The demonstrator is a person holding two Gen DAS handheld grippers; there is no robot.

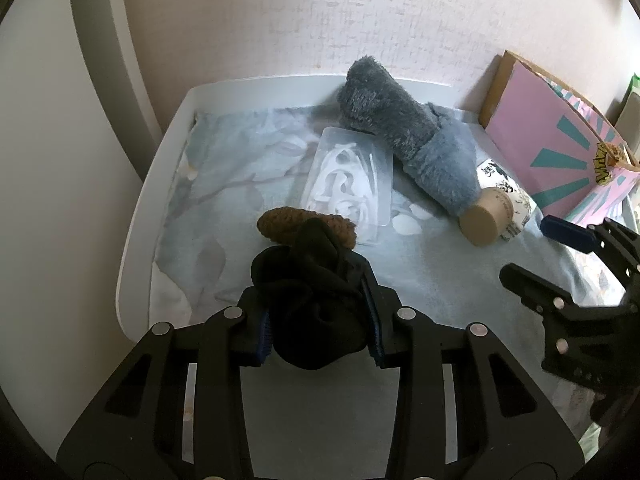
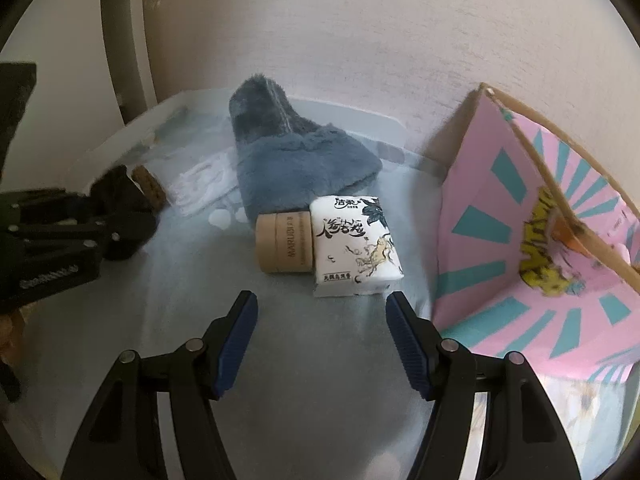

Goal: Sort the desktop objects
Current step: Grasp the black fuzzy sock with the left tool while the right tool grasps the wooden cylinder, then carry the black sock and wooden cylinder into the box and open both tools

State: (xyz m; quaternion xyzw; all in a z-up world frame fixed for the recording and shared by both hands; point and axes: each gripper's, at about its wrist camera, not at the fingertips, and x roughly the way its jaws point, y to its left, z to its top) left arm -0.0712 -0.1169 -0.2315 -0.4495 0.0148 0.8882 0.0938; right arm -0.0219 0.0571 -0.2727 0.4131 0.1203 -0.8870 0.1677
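My left gripper (image 1: 318, 320) is shut on a black cloth bundle (image 1: 308, 300), held just above the blue-grey cloth. A brown knitted piece (image 1: 276, 222) lies just beyond it, next to a clear plastic packet (image 1: 348, 184). A fluffy grey-blue slipper (image 1: 404, 136) lies behind, with a cardboard tube (image 1: 486, 220) at its end. My right gripper (image 2: 322, 336) is open and empty, close in front of a white tissue pack (image 2: 354, 244) and the cardboard tube (image 2: 284, 242). The slipper (image 2: 292, 160) lies behind them. The left gripper with the black bundle (image 2: 120, 200) shows at far left.
A pink and teal cardboard box (image 2: 532, 240) stands open at the right, against the wall; it also shows in the left wrist view (image 1: 560, 148). The white tabletop edge (image 1: 136, 240) curves along the left. The right gripper (image 1: 560, 264) shows at the left view's right edge.
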